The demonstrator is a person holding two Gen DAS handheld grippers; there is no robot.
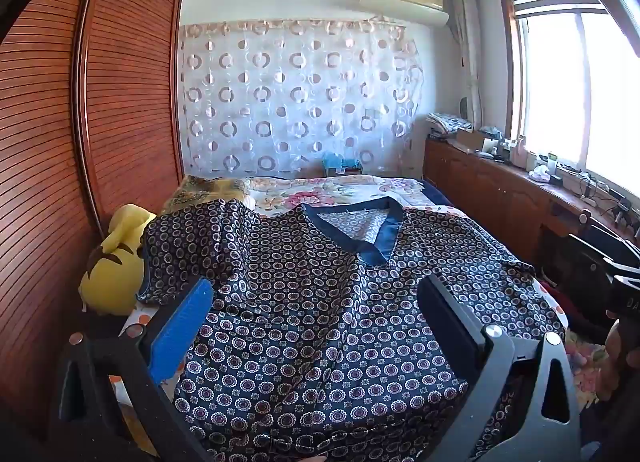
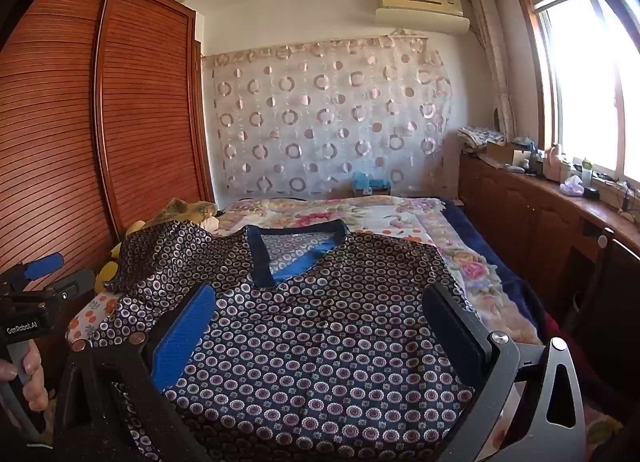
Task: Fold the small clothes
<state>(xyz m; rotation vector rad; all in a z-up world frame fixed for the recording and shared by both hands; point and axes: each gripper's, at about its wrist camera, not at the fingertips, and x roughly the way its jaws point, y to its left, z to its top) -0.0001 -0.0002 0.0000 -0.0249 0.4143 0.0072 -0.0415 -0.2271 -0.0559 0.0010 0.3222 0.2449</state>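
A dark blue V-neck top [image 1: 304, 302] with a ring pattern lies spread flat on the bed, neck toward the far wall; the same top [image 2: 320, 322] fills the right wrist view. My left gripper [image 1: 316, 294] hovers over its lower left part, jaws wide open, nothing between them. Over the lower right part hangs my right gripper [image 2: 320, 298], equally wide open and empty. The left sleeve [image 1: 192, 246] is bunched up and raised. In the right wrist view the left gripper [image 2: 44, 282] shows at the left edge, held by a hand [image 2: 32, 378].
A floral bedspread [image 2: 400, 217] covers the bed. A yellow plush toy [image 1: 116, 262] sits at the left bed edge beside the slatted wooden wardrobe [image 1: 120, 101]. A cluttered wooden cabinet [image 2: 540, 197] runs under the window on the right.
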